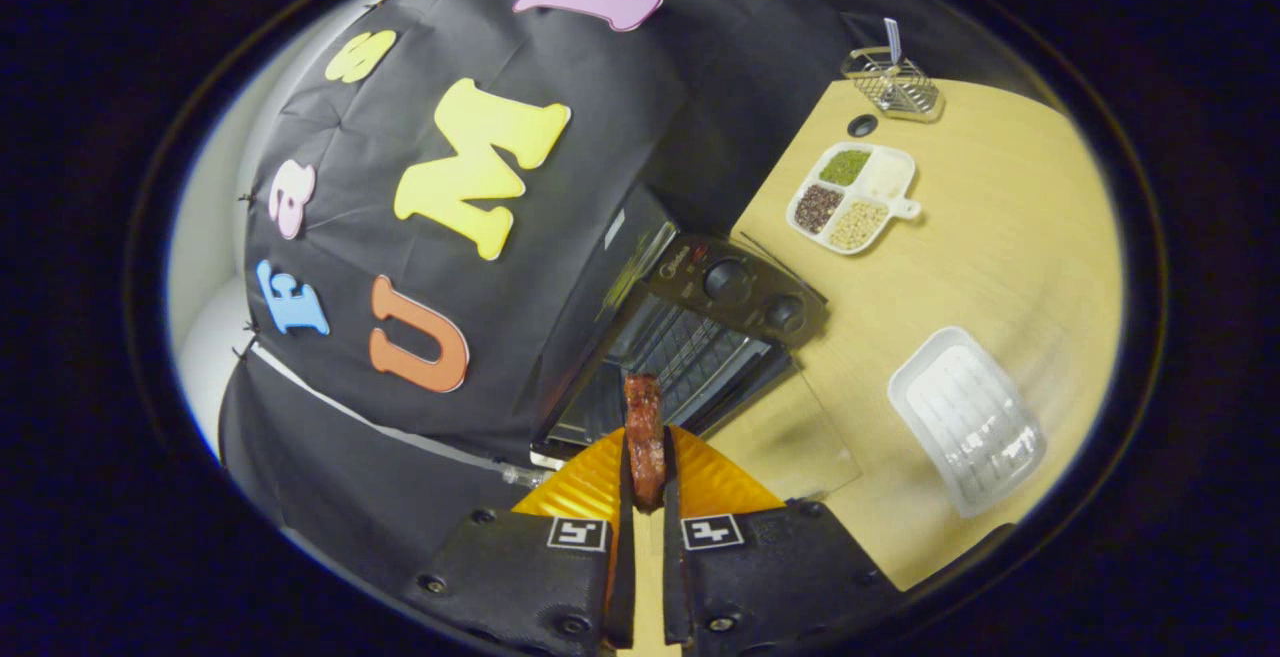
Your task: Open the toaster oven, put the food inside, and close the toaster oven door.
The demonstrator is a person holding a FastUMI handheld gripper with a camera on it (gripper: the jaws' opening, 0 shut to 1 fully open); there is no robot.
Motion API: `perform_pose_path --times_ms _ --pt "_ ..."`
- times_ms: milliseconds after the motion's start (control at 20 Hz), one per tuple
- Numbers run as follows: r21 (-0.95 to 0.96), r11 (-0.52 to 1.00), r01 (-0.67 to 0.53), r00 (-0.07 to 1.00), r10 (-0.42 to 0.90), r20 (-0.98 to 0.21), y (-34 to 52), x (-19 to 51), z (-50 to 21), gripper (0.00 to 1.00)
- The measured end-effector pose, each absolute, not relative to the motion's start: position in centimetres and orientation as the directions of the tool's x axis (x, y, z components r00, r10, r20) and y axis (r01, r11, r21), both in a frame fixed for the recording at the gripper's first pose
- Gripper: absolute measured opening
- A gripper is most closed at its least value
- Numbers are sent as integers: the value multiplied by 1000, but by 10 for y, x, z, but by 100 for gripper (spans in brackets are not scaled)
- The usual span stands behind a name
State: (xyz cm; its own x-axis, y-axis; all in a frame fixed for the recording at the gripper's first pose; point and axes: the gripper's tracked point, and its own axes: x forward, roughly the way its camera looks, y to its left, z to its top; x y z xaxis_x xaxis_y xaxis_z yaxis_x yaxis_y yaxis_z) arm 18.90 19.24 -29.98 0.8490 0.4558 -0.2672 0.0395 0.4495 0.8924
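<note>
My gripper is shut on a reddish-brown strip of food, which stands up between the two fingers. Just beyond the food is the black toaster oven with two knobs. Its glass door lies open and flat on the table, and the wire rack inside is visible. The food's tip sits in front of the oven opening.
A wooden table carries an empty clear plastic tray to the right of the oven. Farther back sit a white divided dish of grains and a wire basket. Black cloth hangs behind and left of the oven.
</note>
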Motion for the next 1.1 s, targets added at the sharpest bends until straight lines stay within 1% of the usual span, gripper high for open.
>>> perform_pose_path --times_ms 150,250,400,500,700,950,1100 --pt "922 377 88 872 418 -255 213 216 -312 14" --pt "910 398 112 881 385 -276 223 236 -327 14" --pt "929 346 130 897 357 -259 242 263 -333 14" --pt "916 367 163 898 331 -292 252 282 -347 14" --pt "919 334 208 912 275 -306 271 318 -360 14" --pt "905 348 244 910 241 -338 291 345 -373 14" --pt "871 430 239 915 200 -350 285 353 -374 16"
